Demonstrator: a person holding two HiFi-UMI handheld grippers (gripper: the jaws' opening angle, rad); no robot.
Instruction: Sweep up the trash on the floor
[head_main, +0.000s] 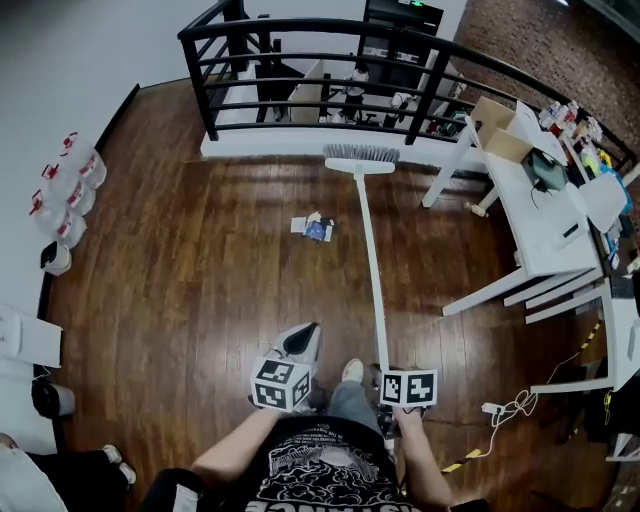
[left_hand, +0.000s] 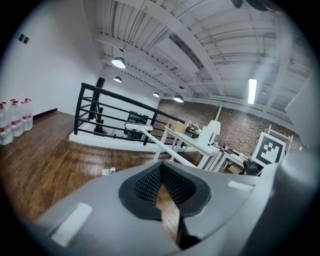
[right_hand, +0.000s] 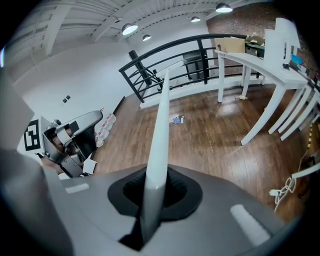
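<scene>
While the broom handle (right_hand: 161, 115) is clamped in the right tongs (right_hand: 154, 189) and the left tongs (left_hand: 161, 179) are closed empty, the trash (head_main: 314, 228) is seen loose on the floor (head_main: 200, 270) at 12 o'clock; sweeping is judged outstanding.

No legible text anywhere.
- Shirt (head_main: 315, 470): white print on black, too small and foreshortened to read.
- Marker cubes (head_main: 280, 384): black-and-white square patterns only, no characters.
- Water bottles (head_main: 70, 190): red labels, unreadable.
- Floor trash (head_main: 314, 227): blue printing, blurred.
- Green lit sign (head_main: 415, 3): cut off at the top edge.
</scene>
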